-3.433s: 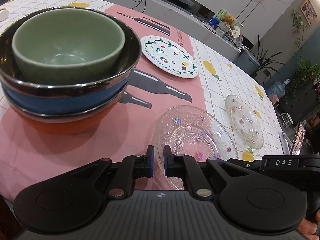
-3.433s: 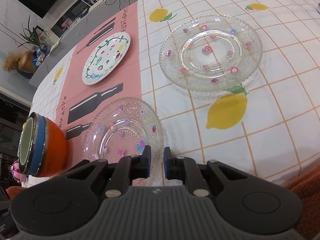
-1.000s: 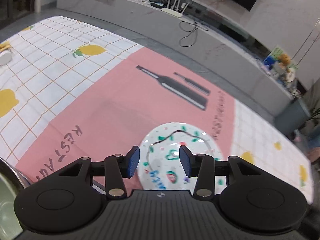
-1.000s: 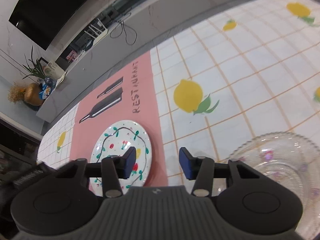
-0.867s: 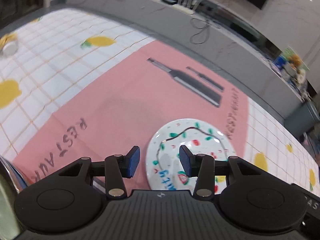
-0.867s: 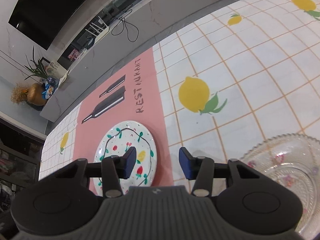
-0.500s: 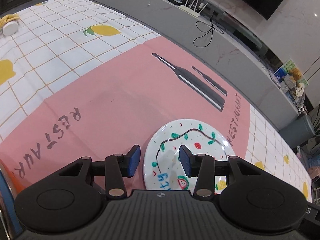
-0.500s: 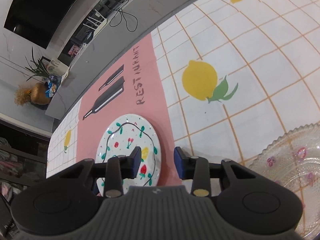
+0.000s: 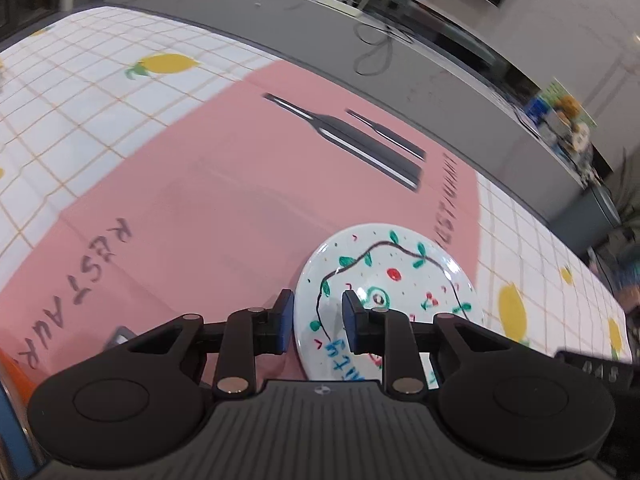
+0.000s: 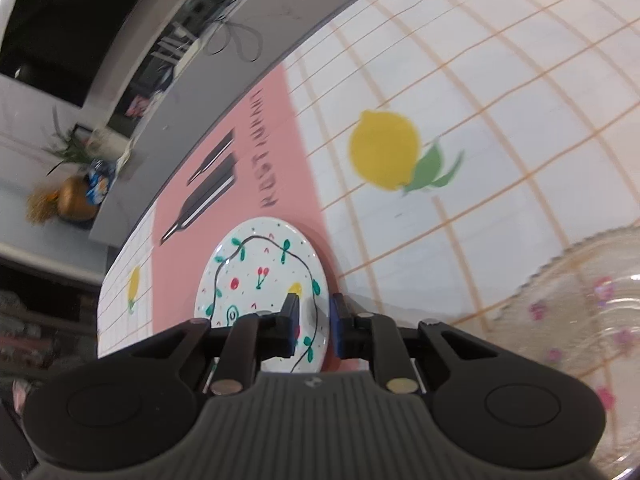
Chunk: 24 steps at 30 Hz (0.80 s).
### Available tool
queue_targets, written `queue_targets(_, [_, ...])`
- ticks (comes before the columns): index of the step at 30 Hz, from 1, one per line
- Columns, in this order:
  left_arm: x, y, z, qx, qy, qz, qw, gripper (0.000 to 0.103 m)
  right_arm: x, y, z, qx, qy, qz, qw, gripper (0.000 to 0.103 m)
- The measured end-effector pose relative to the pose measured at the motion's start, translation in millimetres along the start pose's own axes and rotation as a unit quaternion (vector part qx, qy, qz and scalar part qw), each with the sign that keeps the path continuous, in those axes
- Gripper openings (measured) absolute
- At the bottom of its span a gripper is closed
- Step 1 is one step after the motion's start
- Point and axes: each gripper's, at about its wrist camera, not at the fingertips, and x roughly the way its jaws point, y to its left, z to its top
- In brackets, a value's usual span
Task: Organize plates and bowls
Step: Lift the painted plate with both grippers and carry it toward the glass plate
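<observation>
The left gripper (image 9: 315, 320) is open astride the near rim of the painted plate (image 9: 400, 268). The right gripper (image 10: 314, 326) is open astride the plate's opposite rim; bare pink mat (image 9: 224, 208) lies ahead.

Glossy ceramic plate (image 9: 394, 280); clear beaded glass plate (image 10: 592, 304); matt tablecloth (image 9: 192, 200).

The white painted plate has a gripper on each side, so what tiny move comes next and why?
Probably squeeze both shut. The left gripper and right gripper each straddle an opposite rim of the white painted plate with jaws open, and the plate seems flat on the pink cloth.
</observation>
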Motion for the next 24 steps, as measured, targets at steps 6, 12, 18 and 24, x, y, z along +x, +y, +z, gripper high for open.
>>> queue_targets(6, [4, -4, -3, 0.017, -0.017, -0.003, 0.9997, 0.029, -4, -19, 11, 0.042, 0.001, 0.016, 0.999, 0.015])
queue_targets(12, [7, -11, -4, 0.054, -0.034, 0.009, 0.9980, 0.024, -5, -18, 11, 0.031, -0.001, 0.021, 0.999, 0.014])
queue_targets(18, [6, -9, -4, 0.047, -0.037, 0.006, 0.9982, 0.020, -6, -14, 6, 0.016, -0.009, 0.008, 1.000, 0.005])
queue_targets(24, [-4, -9, -6, 0.032, -0.046, 0.007, 0.9984, 0.015, -11, -17, 6, 0.026, -0.006, 0.006, 1.000, 0.005])
